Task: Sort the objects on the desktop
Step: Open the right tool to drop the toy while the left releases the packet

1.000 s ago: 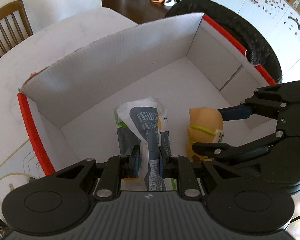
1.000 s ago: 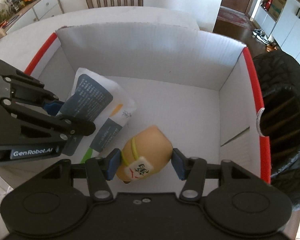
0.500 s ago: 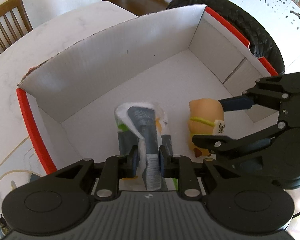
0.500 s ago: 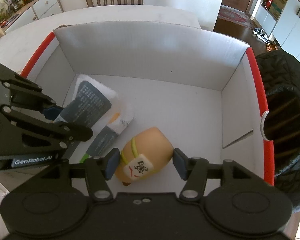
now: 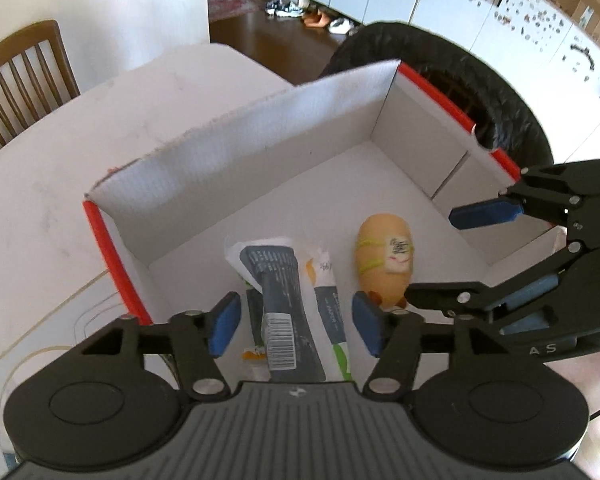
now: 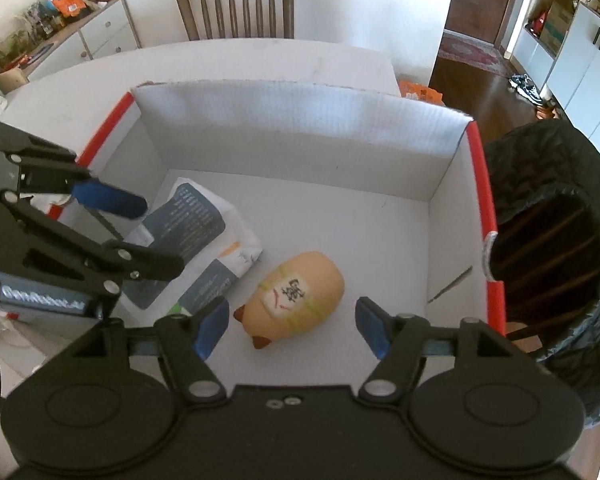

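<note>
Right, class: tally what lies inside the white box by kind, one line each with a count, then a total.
Printed packet: 1
Tan toy figure: 1
Total in the box: 2

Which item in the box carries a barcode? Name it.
The white-and-grey packet, lying flat beside the tan toy; the barcode sits on its grey panel, while the toy has only a small label.
</note>
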`<state>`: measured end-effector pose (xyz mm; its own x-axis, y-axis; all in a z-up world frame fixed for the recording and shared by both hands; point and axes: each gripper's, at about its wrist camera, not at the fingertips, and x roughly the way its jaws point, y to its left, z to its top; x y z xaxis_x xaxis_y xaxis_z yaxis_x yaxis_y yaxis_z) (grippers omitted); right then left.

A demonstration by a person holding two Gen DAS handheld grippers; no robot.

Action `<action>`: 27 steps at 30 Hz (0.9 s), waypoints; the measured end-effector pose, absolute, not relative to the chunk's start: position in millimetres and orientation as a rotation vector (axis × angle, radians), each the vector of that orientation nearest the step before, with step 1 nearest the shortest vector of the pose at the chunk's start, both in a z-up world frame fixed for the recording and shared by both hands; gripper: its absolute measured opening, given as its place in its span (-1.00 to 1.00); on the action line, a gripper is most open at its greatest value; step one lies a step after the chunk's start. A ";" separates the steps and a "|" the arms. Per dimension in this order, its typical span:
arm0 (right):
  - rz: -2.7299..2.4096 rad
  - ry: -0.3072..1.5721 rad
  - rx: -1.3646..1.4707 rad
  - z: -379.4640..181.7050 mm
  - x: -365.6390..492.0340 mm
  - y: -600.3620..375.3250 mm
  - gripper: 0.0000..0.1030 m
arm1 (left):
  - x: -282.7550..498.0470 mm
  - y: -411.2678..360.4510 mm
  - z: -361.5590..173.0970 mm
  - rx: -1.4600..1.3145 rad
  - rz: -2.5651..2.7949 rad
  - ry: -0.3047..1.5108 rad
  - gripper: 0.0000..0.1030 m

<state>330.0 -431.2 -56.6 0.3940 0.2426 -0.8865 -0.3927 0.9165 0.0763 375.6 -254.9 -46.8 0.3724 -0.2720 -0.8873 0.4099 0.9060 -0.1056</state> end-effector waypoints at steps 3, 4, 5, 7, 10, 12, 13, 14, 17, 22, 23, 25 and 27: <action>0.421 1.076 -0.143 -48.2 324.4 -435.9 0.41 | 371.2 -251.8 -38.3 0.128 -0.443 1.087 0.19; 0.427 1.066 -0.141 -43.3 320.2 -436.5 0.43 | 369.7 -251.4 -35.3 0.125 -0.445 1.081 0.19; 0.433 1.059 -0.137 -40.5 318.5 -438.6 0.44 | 367.4 -249.7 -32.7 0.121 -0.448 1.075 0.19; 0.445 1.042 -0.134 -34.1 315.2 -439.9 0.46 | 361.5 -248.4 -27.4 0.116 -0.454 1.063 0.19; 0.460 1.018 -0.128 -25.4 305.9 -439.8 0.49 | 356.3 -249.4 -22.2 0.107 -0.454 1.045 0.19; 0.468 0.997 -0.118 -18.1 299.8 -442.3 0.53 | 351.5 -248.4 -16.9 0.098 -0.450 1.031 0.19; 0.474 0.987 -0.113 -14.4 297.0 -443.1 0.54 | 349.5 -247.7 -14.2 0.092 -0.453 1.023 0.19; 0.479 0.976 -0.113 -11.1 294.0 -442.7 0.54 | 346.2 -246.9 -11.1 0.086 -0.455 1.014 0.19; 0.493 0.939 -0.123 1.3 284.3 -441.1 0.54 | 335.2 -243.6 -2.7 0.065 -0.451 0.991 0.19; 0.504 0.891 -0.121 14.4 268.4 -430.9 0.57 | 312.3 -230.5 11.4 0.023 -0.446 0.947 0.26; 0.507 0.884 -0.117 17.2 265.1 -429.3 0.58 | 306.5 -227.3 14.1 0.019 -0.445 0.937 0.29; 0.502 0.871 -0.106 21.8 257.7 -426.8 0.61 | 295.8 -220.4 18.7 0.010 -0.446 0.921 0.33; 0.500 0.862 -0.095 25.1 249.9 -423.8 0.62 | 285.9 -211.8 23.0 -0.005 -0.442 0.912 0.41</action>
